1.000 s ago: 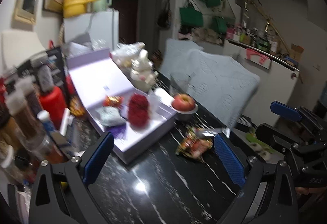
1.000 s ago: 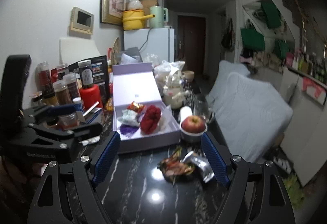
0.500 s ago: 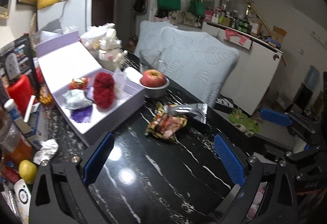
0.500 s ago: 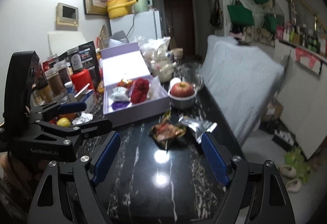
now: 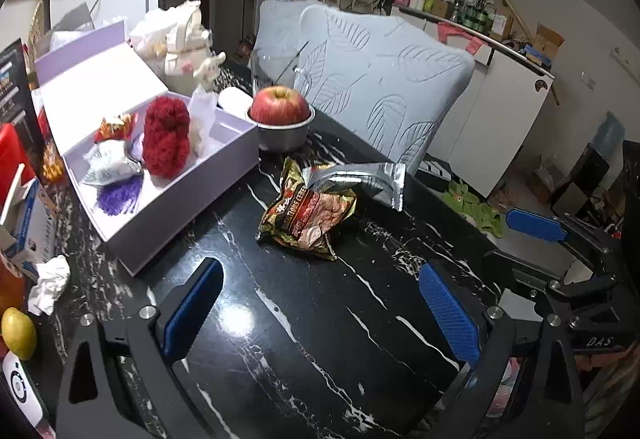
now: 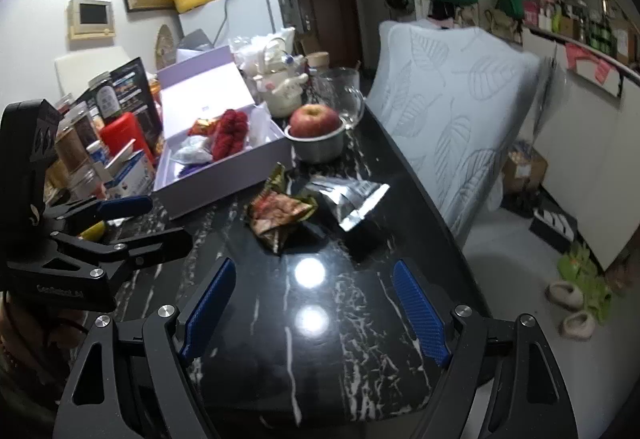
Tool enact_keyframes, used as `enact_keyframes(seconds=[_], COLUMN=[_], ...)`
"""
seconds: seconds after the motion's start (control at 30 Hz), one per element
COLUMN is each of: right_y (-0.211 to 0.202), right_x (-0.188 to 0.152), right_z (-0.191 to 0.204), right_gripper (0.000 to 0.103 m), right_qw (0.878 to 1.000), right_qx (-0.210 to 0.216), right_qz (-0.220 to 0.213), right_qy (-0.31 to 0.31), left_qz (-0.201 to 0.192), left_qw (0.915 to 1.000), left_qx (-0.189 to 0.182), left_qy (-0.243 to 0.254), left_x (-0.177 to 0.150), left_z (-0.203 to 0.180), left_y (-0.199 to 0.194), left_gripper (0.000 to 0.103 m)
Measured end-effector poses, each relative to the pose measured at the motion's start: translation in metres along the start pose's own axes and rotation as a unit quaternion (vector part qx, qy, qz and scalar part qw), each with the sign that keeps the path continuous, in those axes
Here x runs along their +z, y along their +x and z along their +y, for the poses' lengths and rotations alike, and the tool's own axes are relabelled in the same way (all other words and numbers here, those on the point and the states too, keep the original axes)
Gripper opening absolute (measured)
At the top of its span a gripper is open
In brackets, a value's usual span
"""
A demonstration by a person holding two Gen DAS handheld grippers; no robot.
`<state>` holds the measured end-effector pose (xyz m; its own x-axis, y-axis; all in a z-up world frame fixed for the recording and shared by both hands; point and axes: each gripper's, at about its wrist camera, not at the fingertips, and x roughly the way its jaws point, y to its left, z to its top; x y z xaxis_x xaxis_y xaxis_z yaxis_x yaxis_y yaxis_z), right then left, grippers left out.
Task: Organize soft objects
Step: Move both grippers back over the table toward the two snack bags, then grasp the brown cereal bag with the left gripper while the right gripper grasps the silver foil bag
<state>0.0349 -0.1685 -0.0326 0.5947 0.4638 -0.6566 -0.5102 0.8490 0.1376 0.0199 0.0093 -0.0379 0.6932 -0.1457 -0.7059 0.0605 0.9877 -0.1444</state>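
Both claws, left claw [image 5: 320, 303] and right claw [image 6: 316, 303], hang spread and empty above the black counter [image 5: 304, 339]; beyond them lies a crinkled snack packet [image 5: 308, 215], likely light, slippery, best pinched at its edge

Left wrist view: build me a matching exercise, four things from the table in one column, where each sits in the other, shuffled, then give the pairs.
Things:
1. apple
2. red fluffy ball
3. snack packet
4. crumpled tissue

Places:
A. inside the open lilac box
B. on the bare black tabletop, ahead of the open left gripper
C. in the small metal bowl
D. at the table's left edge of the picture, near a yellow lemon

Pairs: 1-C, 2-A, 3-B, 4-D
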Motion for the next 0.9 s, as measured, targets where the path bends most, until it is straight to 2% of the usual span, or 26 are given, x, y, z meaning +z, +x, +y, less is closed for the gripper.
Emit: enact_keyframes(seconds=[0.47, 0.73, 0.9], right_y=[0.054, 0.078, 0.088], right_x=[0.006, 0.014, 0.031], right_z=[-0.030, -0.045, -0.044], right_gripper=[0.082, 0.082, 0.082], right_qw=[0.999, 0.998, 0.999], right_qx=[-0.014, -0.021, -0.018], right_qz=[0.045, 0.058, 0.047], right_qy=[0.020, 0.027, 0.004], left_qz=[0.050, 0.081, 0.087], left_qw=[0.9987, 0.9958, 0.9943], left_qx=[0.002, 0.005, 0.008], left_qy=[0.002, 0.041, 0.061], left_x=[0.014, 0.027, 0.033], left_z=[0.014, 0.008, 0.008], left_y=[0.066, 0.104, 0.119], left_gripper=[0.100, 0.100, 0.100])
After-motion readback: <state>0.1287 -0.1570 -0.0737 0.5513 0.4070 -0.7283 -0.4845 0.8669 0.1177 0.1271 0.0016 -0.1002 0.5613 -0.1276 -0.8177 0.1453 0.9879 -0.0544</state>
